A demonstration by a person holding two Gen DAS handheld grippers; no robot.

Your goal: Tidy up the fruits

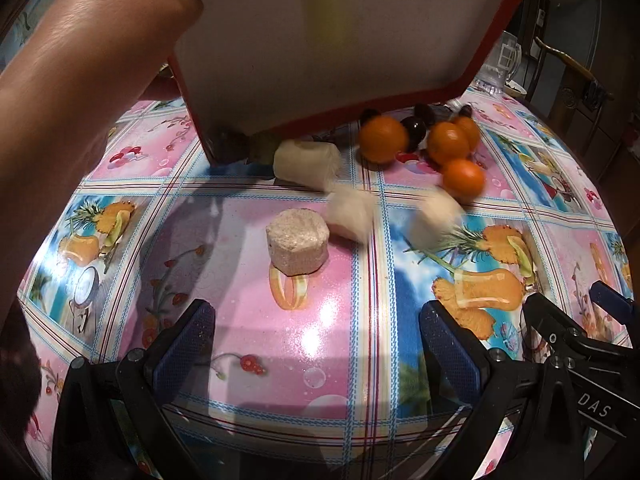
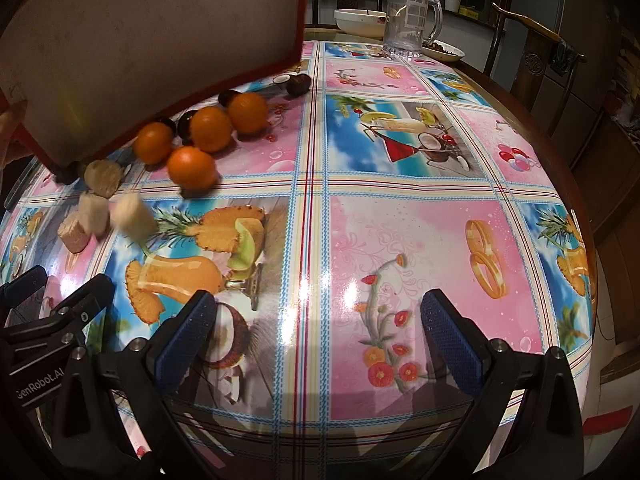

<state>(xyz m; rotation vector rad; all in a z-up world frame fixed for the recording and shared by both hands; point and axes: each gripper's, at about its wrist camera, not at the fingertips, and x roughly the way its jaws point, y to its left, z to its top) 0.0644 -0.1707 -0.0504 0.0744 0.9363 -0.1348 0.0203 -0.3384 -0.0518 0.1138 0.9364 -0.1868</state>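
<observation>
Tipping over the table (image 2: pixel 400 216), a red-rimmed white tray (image 1: pixel 320 40) is held steeply tilted by a bare hand (image 1: pixel 80 60), low edge nearly on the cloth, prob. to spill the fruit out for sorting. Fruit lies loose just below that edge: four oranges (image 1: pixel 382 138), pale cut chunks (image 1: pixel 306 160) w/ one octagonal piece (image 1: pixel 298 242) resting flat nearest the left tongs, dark round fruits (image 1: pixel 414 128) behind the oranges; some chunks are blurred, likely rolling. Left tongs (image 1: pixel 316 344) and right tongs (image 2: pixel 318 332) both gape wide, nothing held, low over the cloth, prob. waiting till the fruit settles.
</observation>
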